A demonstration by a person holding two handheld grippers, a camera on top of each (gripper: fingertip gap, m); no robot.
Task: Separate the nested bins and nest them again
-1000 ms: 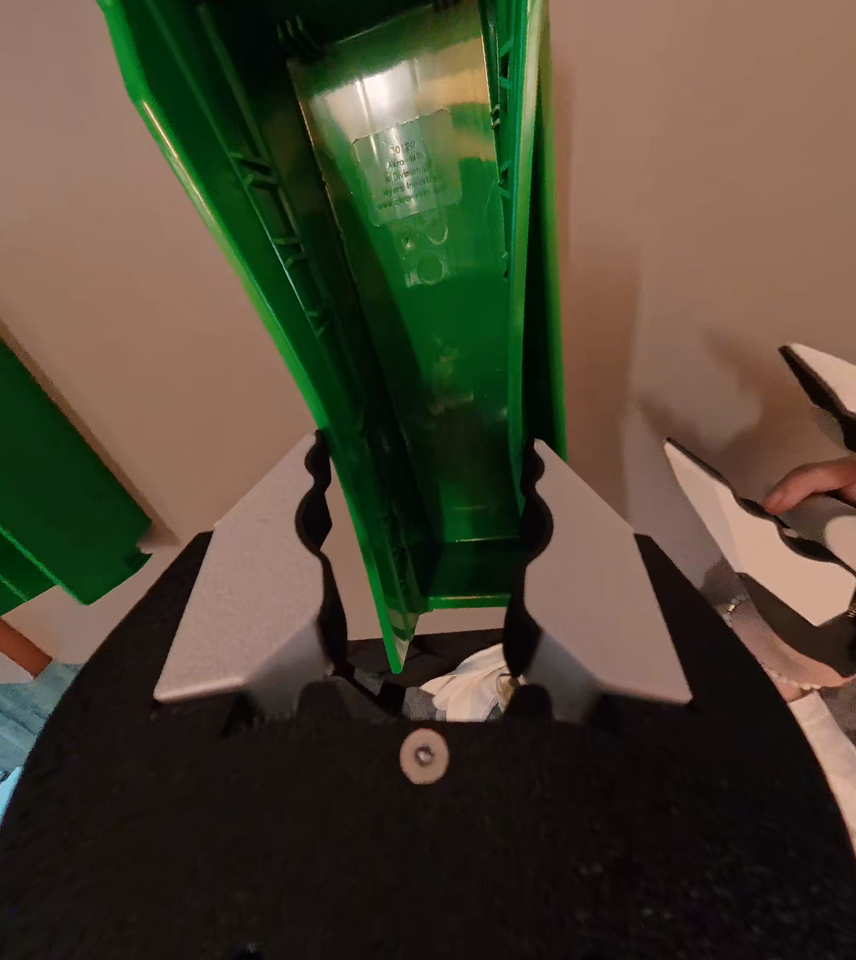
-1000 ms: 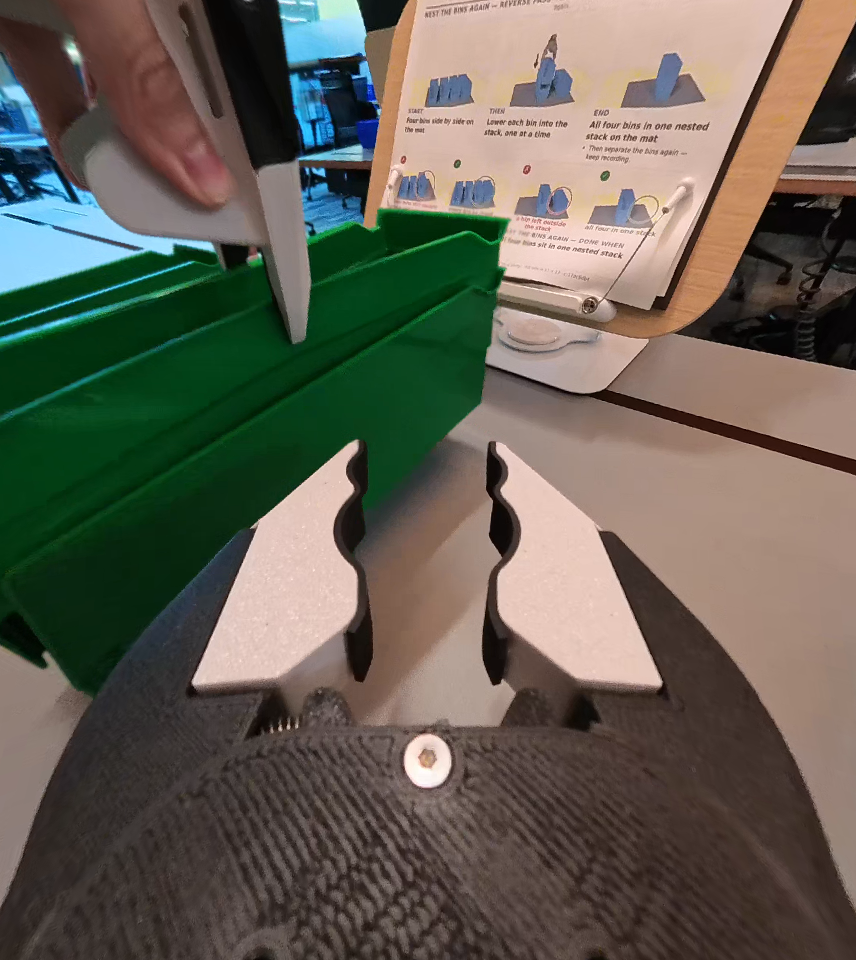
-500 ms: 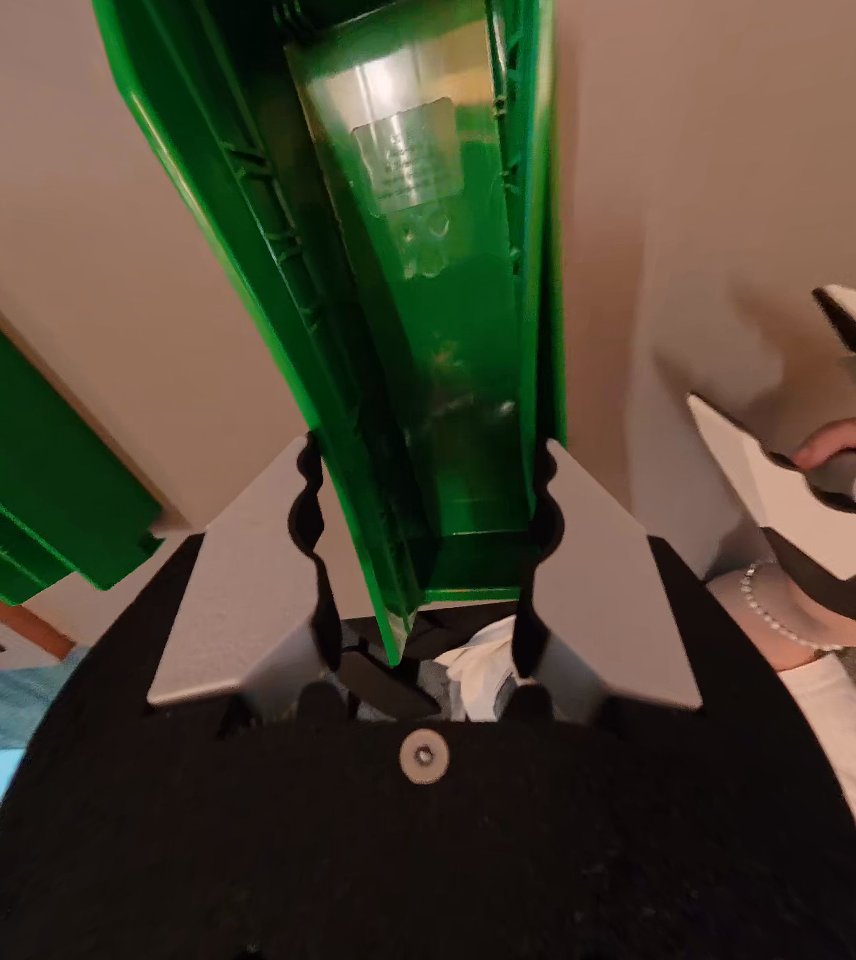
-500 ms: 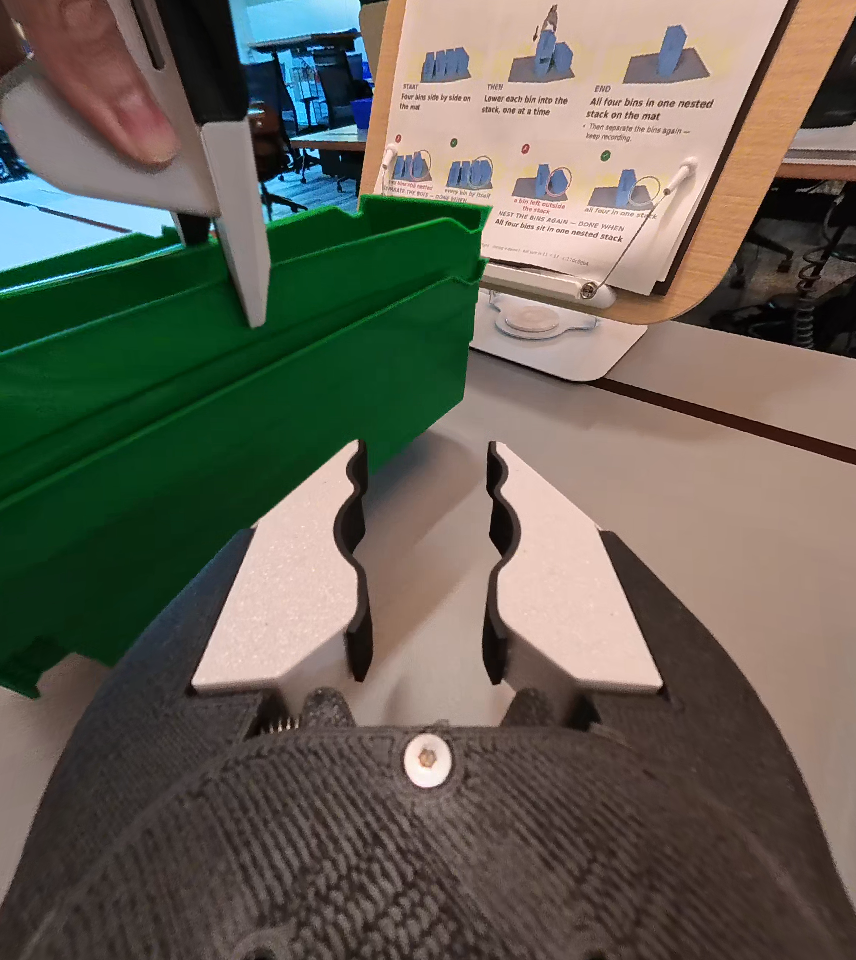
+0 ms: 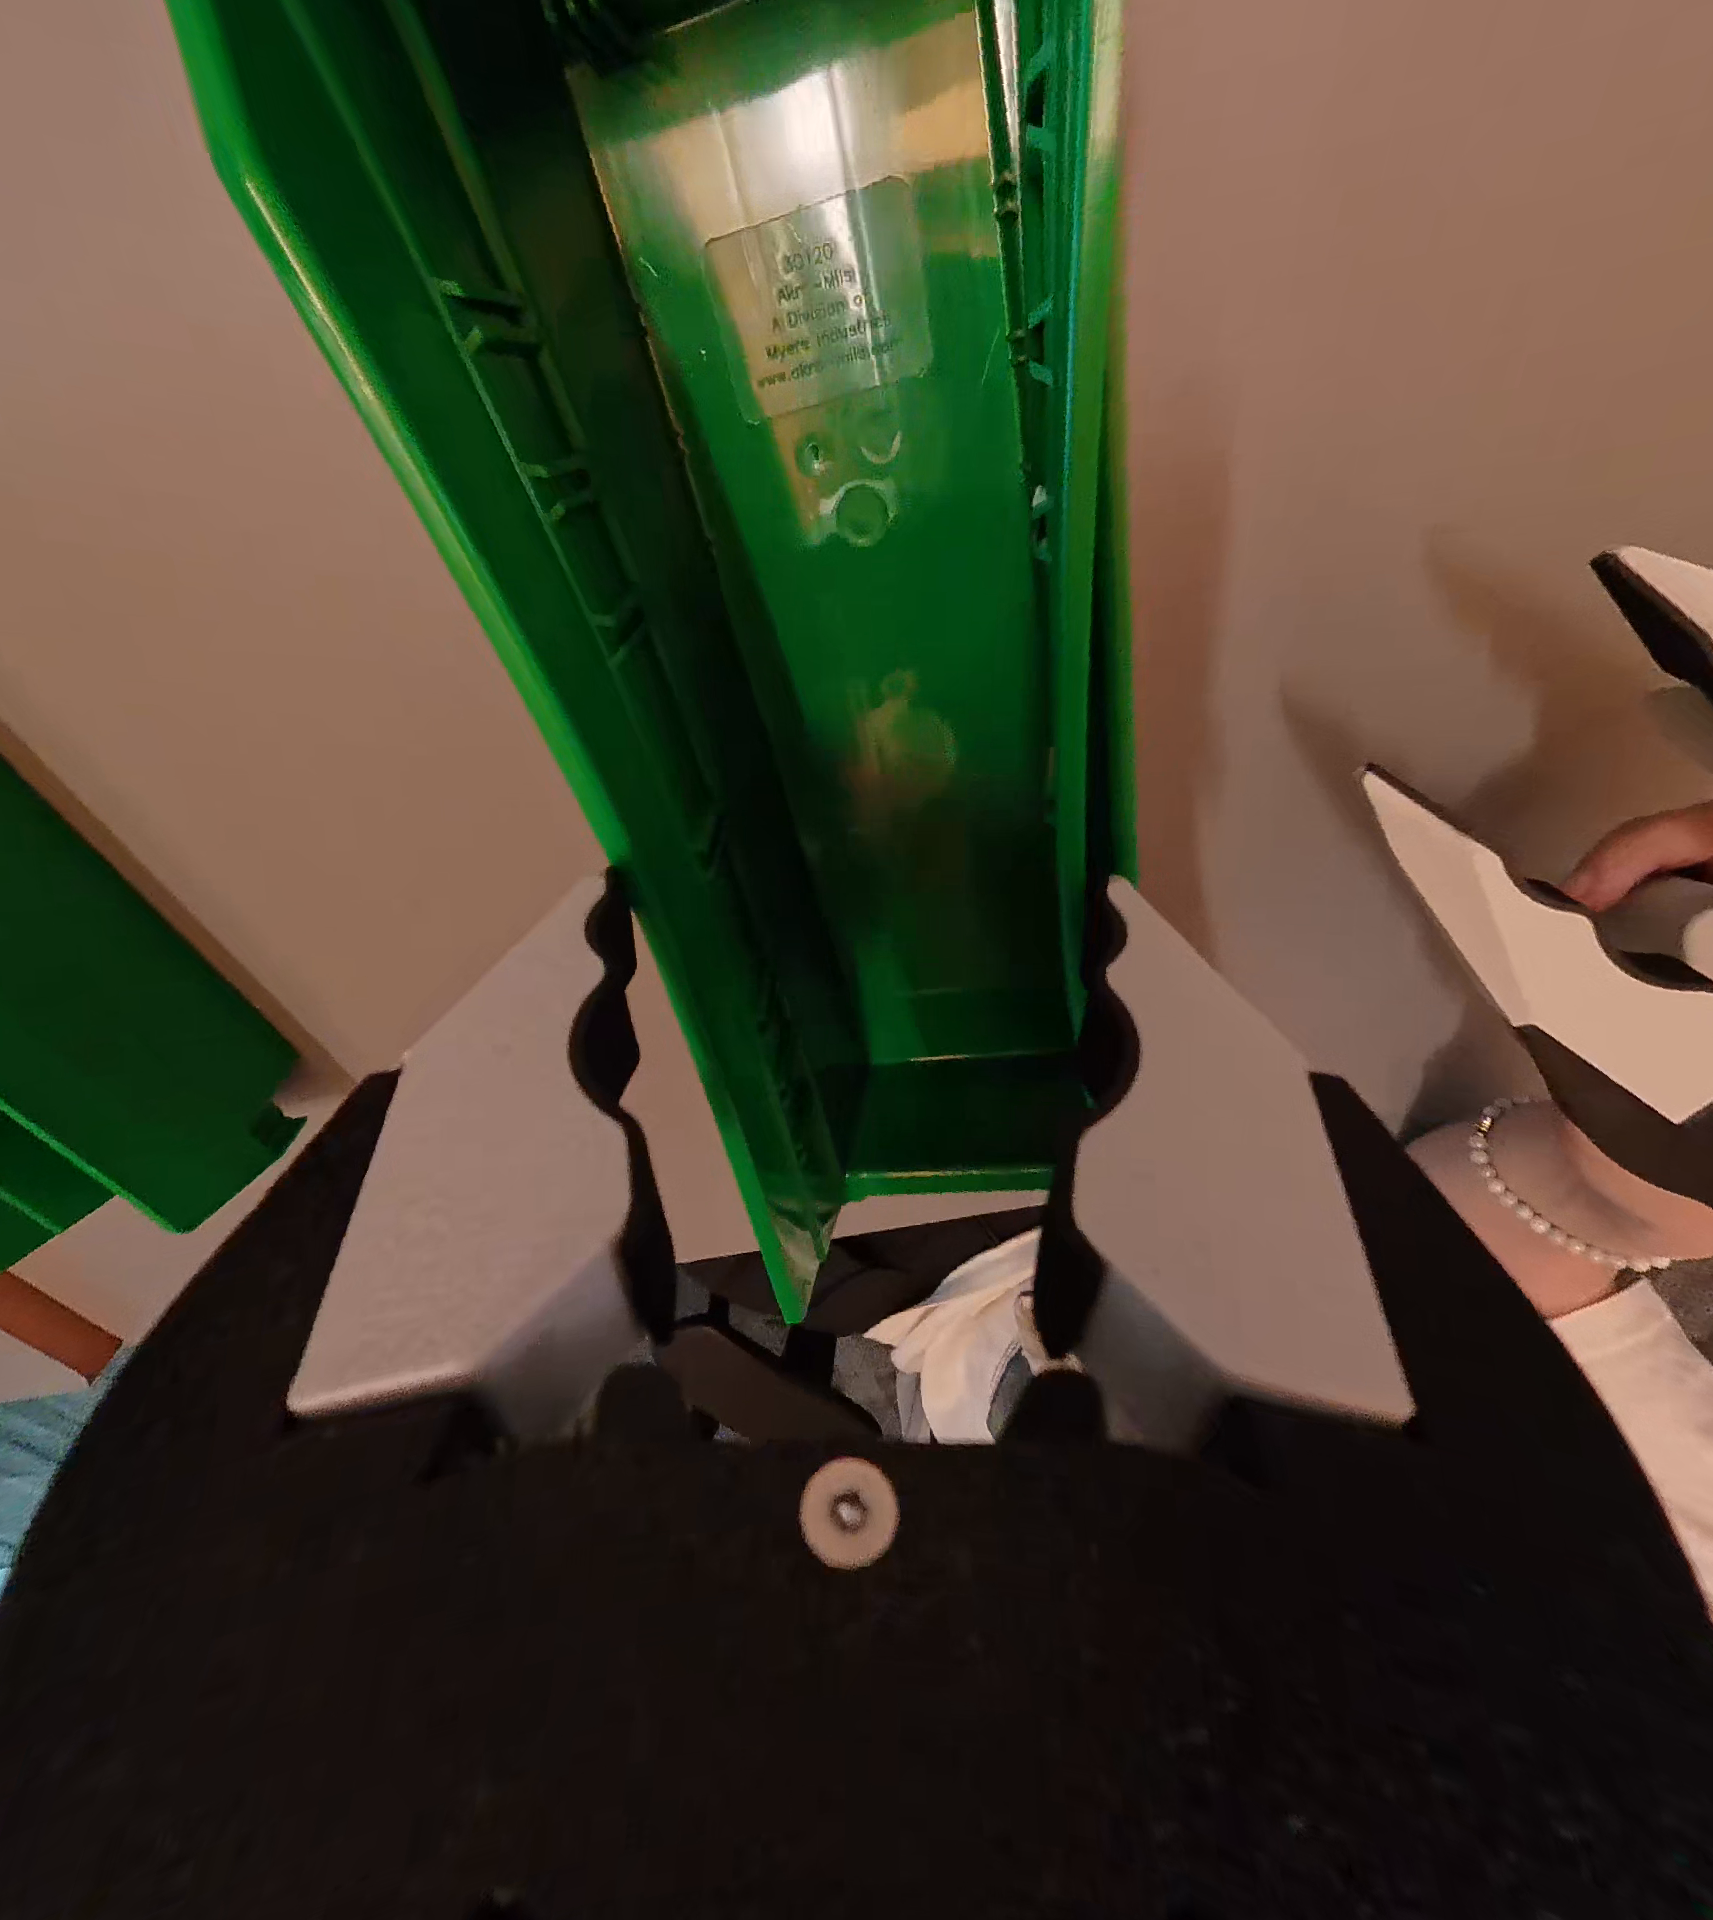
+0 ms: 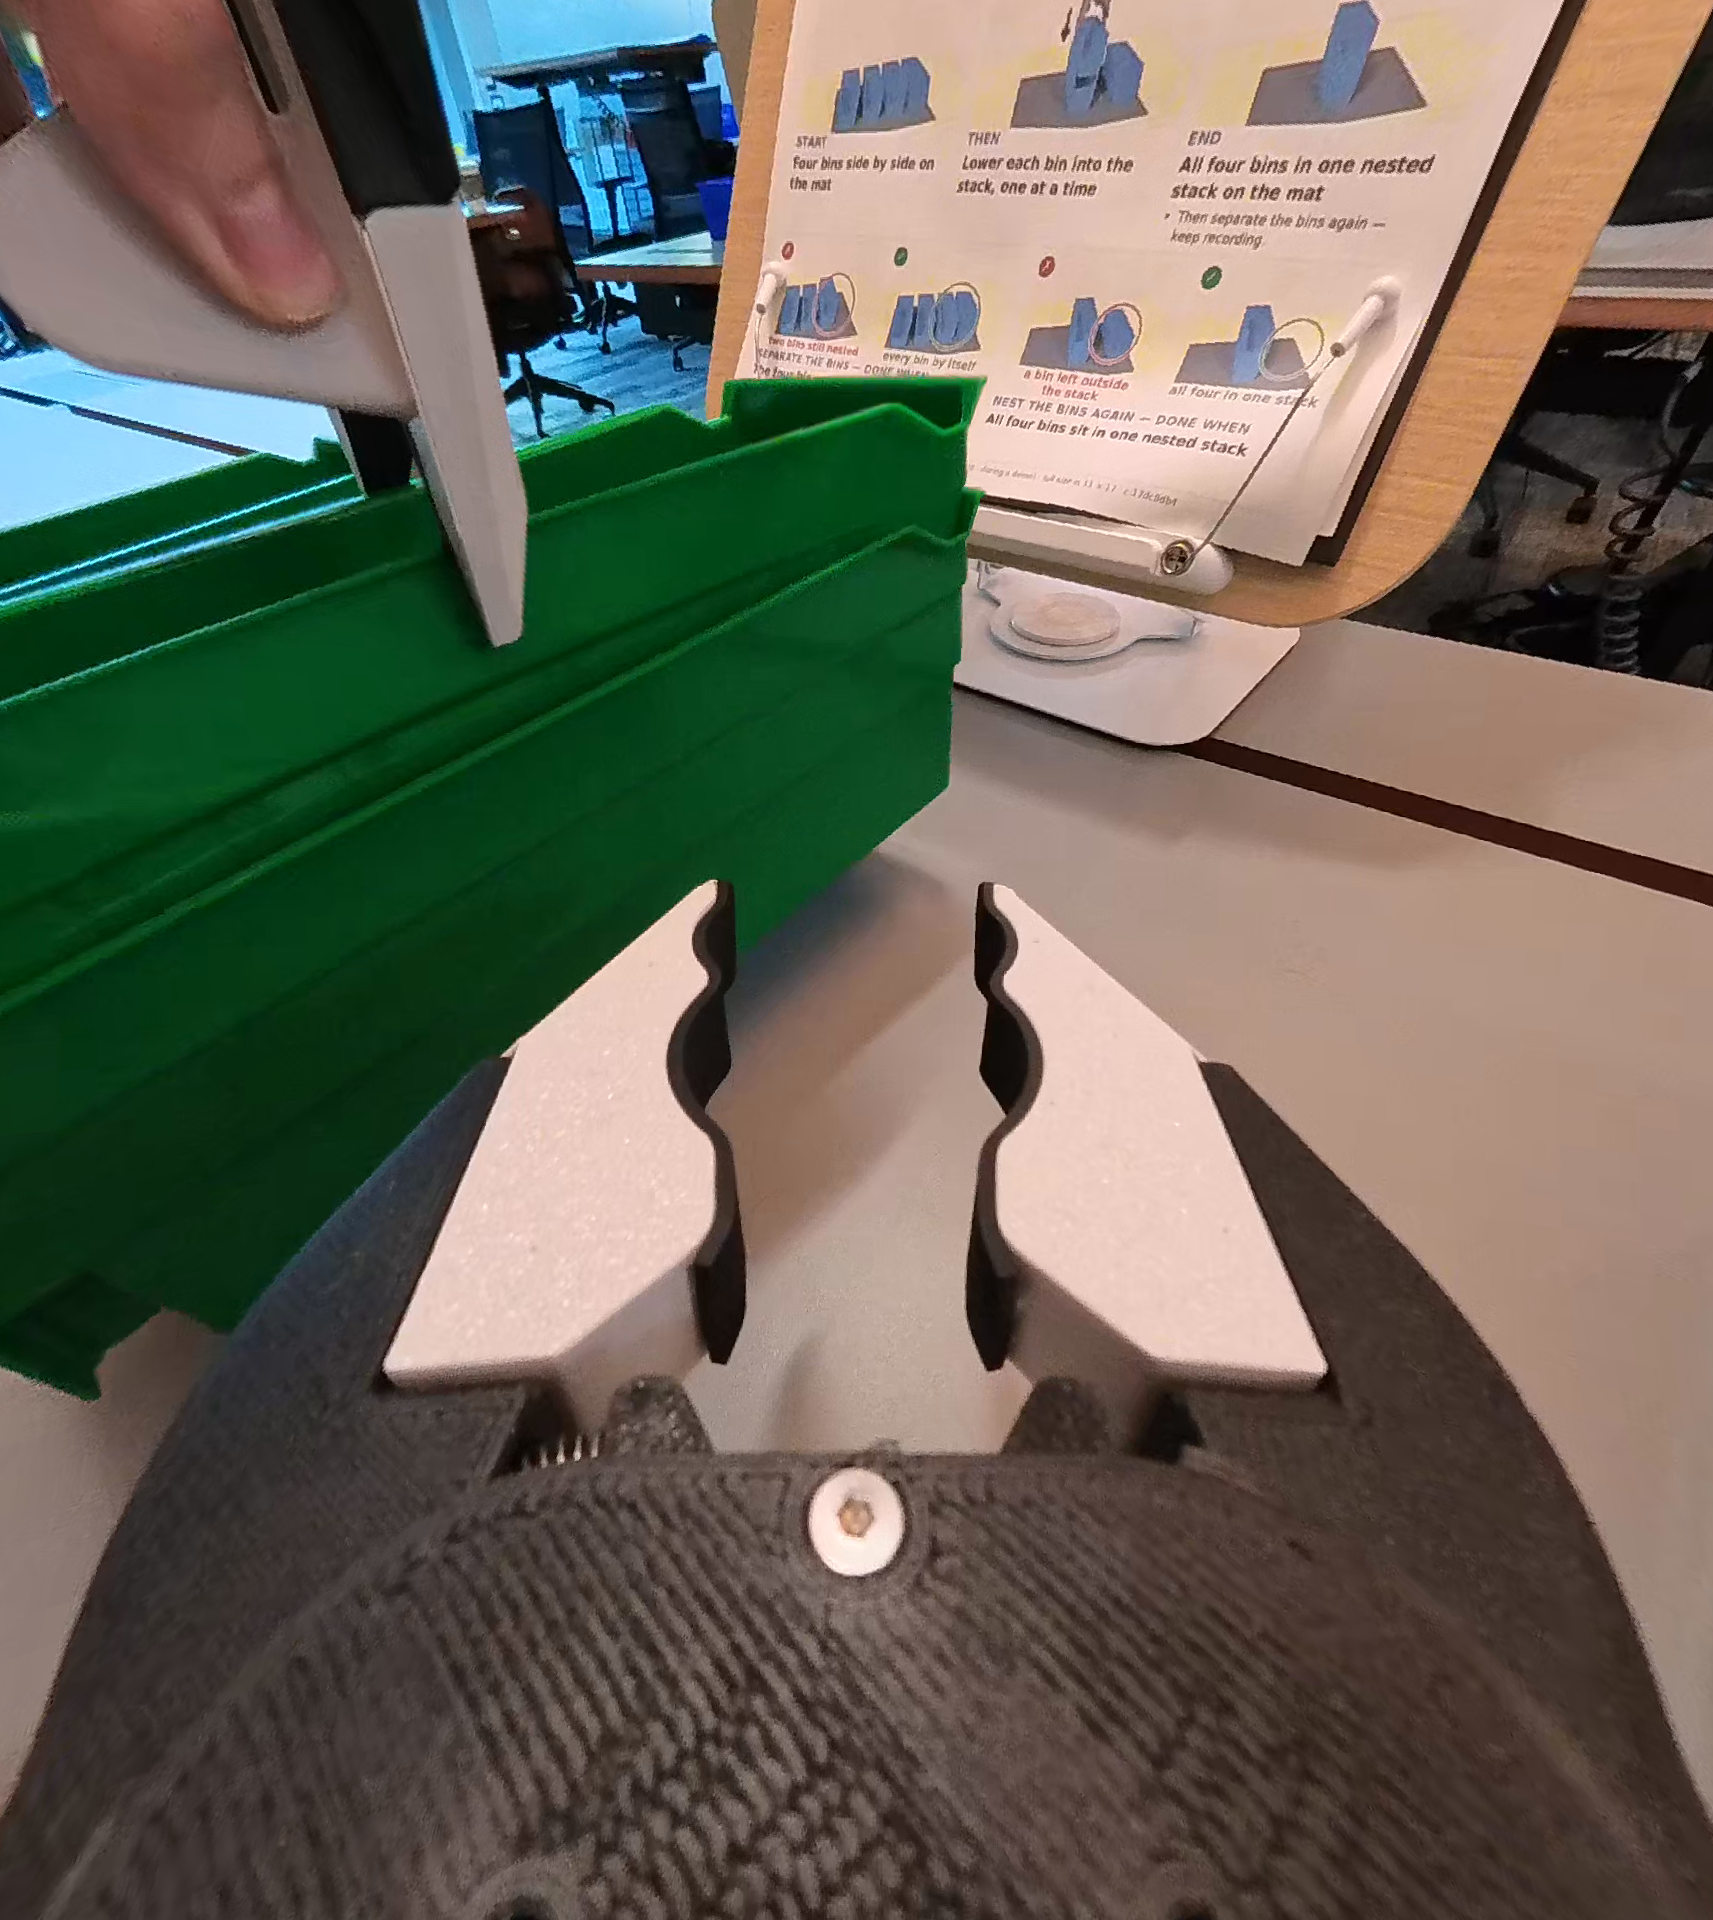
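A long narrow green bin [image 5: 883,727] stands on the table, seen from above in the left wrist view. My left gripper [image 5: 857,904] straddles it near its end, pads against both side walls, shut on it. In the right wrist view it sits as the top of a nested green stack [image 6: 416,831], and one left finger [image 6: 467,468] reaches down over the upper rim. My right gripper [image 6: 852,904] is open and empty, low over the table just right of the stack's side. It also shows in the left wrist view [image 5: 1486,665], apart from the bin.
Another green bin [image 5: 52,987] lies at the left on the grey table [image 6: 1351,1039]. A wooden stand with an instruction sheet [image 6: 1143,260] stands behind the stack's end. A person's hand [image 6: 208,208] holds the left gripper. Chairs and desks are far behind.
The bin stays between my left fingers. The stack and the left finger have drifted slightly up and left in the right wrist view. My right gripper stays open.
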